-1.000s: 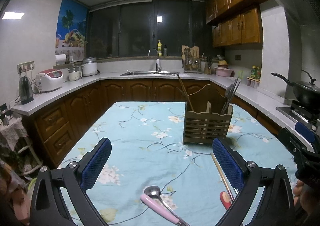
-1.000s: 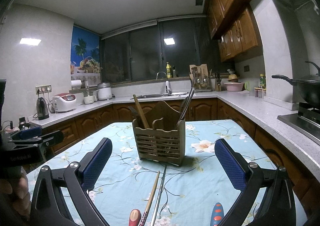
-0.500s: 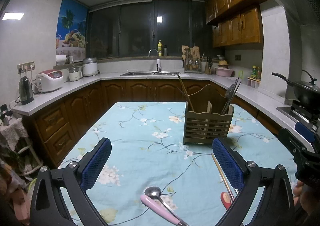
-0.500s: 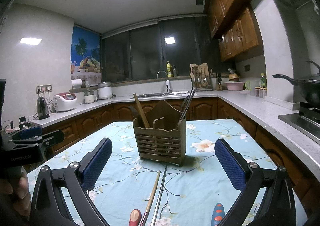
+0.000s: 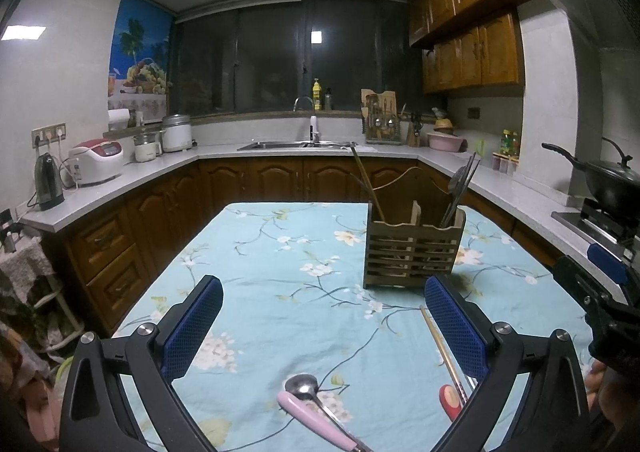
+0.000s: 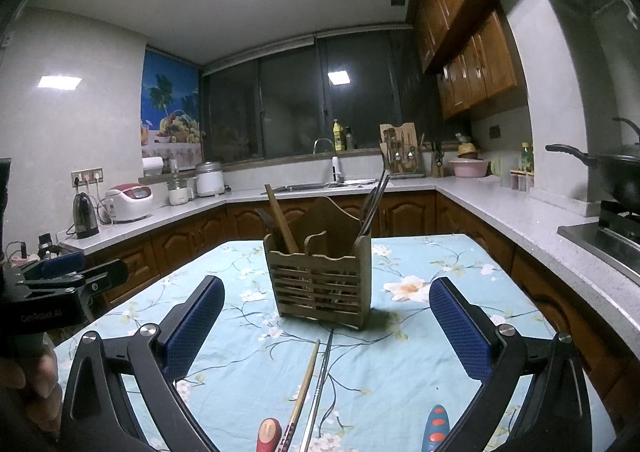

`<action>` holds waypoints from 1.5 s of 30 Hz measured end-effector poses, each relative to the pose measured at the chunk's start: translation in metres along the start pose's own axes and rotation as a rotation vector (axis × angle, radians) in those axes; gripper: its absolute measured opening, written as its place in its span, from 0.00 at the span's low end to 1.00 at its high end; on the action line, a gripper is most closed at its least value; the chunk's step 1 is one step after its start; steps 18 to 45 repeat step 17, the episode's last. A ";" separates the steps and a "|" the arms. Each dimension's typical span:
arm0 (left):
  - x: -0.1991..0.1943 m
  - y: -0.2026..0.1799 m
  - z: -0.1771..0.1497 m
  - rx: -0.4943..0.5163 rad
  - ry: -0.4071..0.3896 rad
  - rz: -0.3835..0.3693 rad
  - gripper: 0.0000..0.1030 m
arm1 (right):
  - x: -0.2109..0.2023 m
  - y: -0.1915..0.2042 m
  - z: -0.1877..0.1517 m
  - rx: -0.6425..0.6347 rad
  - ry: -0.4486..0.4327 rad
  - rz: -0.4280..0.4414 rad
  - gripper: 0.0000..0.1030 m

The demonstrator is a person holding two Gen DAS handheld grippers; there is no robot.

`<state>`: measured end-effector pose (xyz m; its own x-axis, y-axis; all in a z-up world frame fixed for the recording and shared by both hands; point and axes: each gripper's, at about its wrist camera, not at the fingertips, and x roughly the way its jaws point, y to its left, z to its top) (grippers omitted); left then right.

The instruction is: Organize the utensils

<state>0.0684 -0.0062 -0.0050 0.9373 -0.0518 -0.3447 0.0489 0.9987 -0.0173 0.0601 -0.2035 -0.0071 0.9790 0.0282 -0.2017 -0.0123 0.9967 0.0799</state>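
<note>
A slatted wooden utensil holder stands on the floral blue tablecloth, with a wooden stick and metal utensils upright in it. In the left wrist view a pink-handled metal spoon lies between the fingers of my open left gripper; a wooden chopstick and a red-tipped handle lie to its right. In the right wrist view my open right gripper hovers over a wooden chopstick, a metal chopstick, a red handle and a blue handle. Neither gripper holds anything.
Dark wood cabinets and a grey counter ring the table, with a kettle, rice cooker and sink. A black wok sits on the stove at right. A hand holds the left gripper's body.
</note>
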 end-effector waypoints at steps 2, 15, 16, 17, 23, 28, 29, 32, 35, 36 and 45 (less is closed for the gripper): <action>0.002 0.000 0.000 0.001 0.003 -0.002 0.99 | 0.001 -0.001 0.000 -0.001 0.000 -0.001 1.00; 0.009 -0.002 0.007 -0.006 0.017 -0.020 0.99 | 0.005 0.000 -0.002 0.008 0.021 -0.004 1.00; 0.010 -0.002 0.007 -0.008 0.020 -0.023 0.99 | 0.007 -0.003 -0.002 0.008 0.024 -0.006 1.00; 0.012 -0.002 0.007 -0.010 0.024 -0.026 0.99 | 0.010 -0.003 -0.002 0.007 0.031 -0.008 1.00; 0.012 -0.002 0.007 -0.010 0.024 -0.026 0.99 | 0.010 -0.003 -0.002 0.007 0.031 -0.008 1.00; 0.012 -0.002 0.007 -0.010 0.024 -0.026 0.99 | 0.010 -0.003 -0.002 0.007 0.031 -0.008 1.00; 0.012 -0.002 0.007 -0.010 0.024 -0.026 0.99 | 0.010 -0.003 -0.002 0.007 0.031 -0.008 1.00; 0.012 -0.002 0.007 -0.010 0.024 -0.026 0.99 | 0.010 -0.003 -0.002 0.007 0.031 -0.008 1.00; 0.012 -0.002 0.007 -0.010 0.024 -0.026 0.99 | 0.010 -0.003 -0.002 0.007 0.031 -0.008 1.00; 0.012 -0.002 0.007 -0.010 0.024 -0.026 0.99 | 0.010 -0.003 -0.002 0.007 0.031 -0.008 1.00; 0.012 -0.002 0.007 -0.010 0.024 -0.026 0.99 | 0.010 -0.003 -0.002 0.007 0.031 -0.008 1.00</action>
